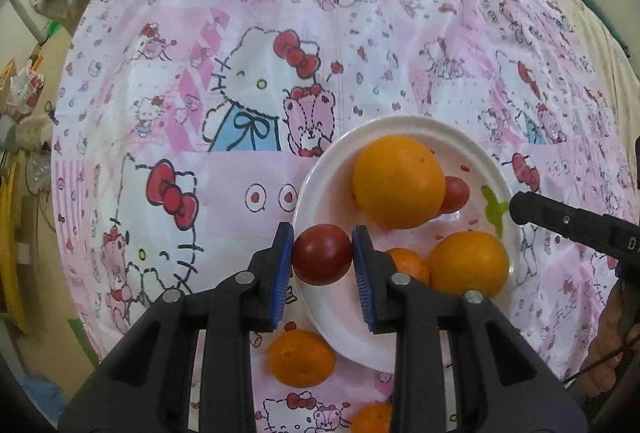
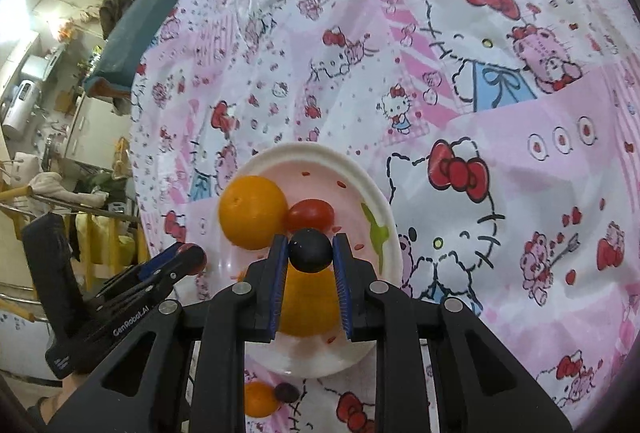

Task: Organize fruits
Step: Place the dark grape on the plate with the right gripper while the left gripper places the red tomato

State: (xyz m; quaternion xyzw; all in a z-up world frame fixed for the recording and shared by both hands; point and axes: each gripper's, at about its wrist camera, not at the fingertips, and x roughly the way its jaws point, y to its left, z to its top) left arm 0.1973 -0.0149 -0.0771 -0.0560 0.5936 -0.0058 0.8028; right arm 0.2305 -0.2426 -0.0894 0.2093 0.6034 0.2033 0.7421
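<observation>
Both grippers are clamped over the plate (image 1: 320,329): left gripper (image 1: 322,253) on a red tomato (image 1: 322,253), right gripper (image 2: 310,250) on a dark plum (image 2: 310,250). Oranges (image 1: 399,182) lie on the plate; another orange (image 1: 301,358) lies just beside it.

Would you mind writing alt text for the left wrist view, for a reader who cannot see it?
The left gripper grips a red tomato over the rim of a white plate on a pink cartoon tablecloth. The plate holds a big orange, two smaller ones and another tomato; an orange lies on the cloth nearby.
</observation>
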